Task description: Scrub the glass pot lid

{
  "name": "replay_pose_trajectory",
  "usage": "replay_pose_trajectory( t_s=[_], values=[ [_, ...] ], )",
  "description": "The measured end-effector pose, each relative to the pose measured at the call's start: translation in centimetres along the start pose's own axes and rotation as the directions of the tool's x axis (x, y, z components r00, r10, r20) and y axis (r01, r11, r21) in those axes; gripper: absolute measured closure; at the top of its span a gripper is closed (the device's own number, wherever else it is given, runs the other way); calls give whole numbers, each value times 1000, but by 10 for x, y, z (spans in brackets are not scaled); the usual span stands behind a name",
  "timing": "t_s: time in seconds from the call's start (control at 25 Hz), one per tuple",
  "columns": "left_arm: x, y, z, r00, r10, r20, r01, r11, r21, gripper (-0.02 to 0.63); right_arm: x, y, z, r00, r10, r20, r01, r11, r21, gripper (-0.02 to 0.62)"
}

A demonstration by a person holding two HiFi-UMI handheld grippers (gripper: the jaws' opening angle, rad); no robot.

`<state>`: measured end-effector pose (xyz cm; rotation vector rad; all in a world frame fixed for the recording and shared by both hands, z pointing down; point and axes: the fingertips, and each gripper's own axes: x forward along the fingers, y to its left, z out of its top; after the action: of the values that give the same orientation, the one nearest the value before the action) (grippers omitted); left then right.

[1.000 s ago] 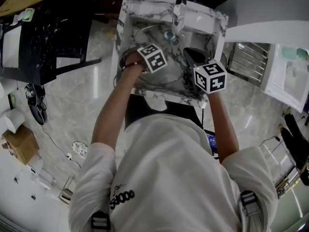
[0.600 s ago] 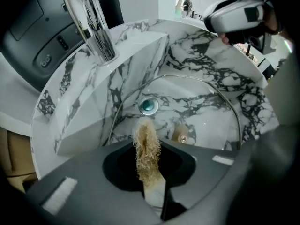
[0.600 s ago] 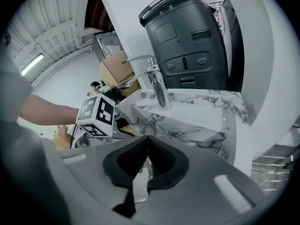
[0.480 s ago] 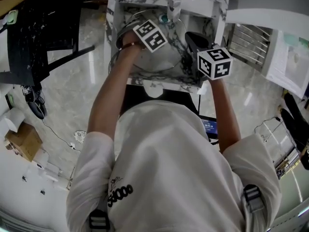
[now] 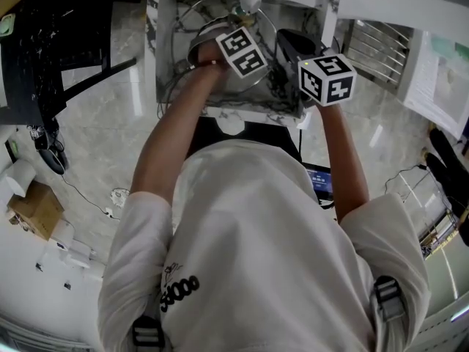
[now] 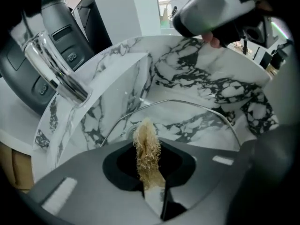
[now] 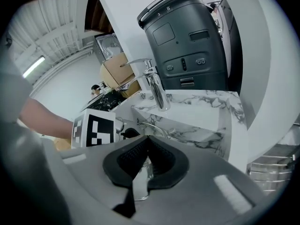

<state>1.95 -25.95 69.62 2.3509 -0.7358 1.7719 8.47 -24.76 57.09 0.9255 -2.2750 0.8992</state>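
- Glass pot lid (image 6: 178,118) sits in the marble sink (image 6: 197,78): stiff, breakable, probably slick when wet.
- My left tongs (image 6: 151,189) are clamped on a fibrous scrubber (image 6: 146,149).
- My right tongs (image 7: 140,172) are closed on something clear, seemingly its rim, the surest hold.

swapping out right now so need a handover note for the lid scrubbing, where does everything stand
Left tongs: shut on a loofah scrubber, its tip pointing at the glass pot lid.
Right tongs: shut on a clear part that looks like the lid, holding it.
The lid is inside the marble sink, by the faucet; no water stream shows.
Done: both grips are set.
Left: the scrubbing itself. How much is already clean cannot be told.
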Motion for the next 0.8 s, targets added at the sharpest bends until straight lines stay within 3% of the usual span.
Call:
replay_pose_trajectory(
  t_s=[0.2,0.32,0.64,0.8],
  values=[
    [0,-28,3,999,-41,2,41,999,-12,548,-2,6,0,1000,25,-1,-25,999,-43,591],
    [-4,-52,-2,992,-127,3,127,992,-26,548,-4,12,-2,999,41,2,-41,998,-57,591],
    [-19,-99,-24,937,-350,-10,349,936,-37,548,-21,24,-9,1000,12,15,-11,997,-72,591],
    [-32,-115,-33,895,-446,-35,446,895,13,548,-33,33,-12,999,-23,29,25,998,-59,591]
  ],
)
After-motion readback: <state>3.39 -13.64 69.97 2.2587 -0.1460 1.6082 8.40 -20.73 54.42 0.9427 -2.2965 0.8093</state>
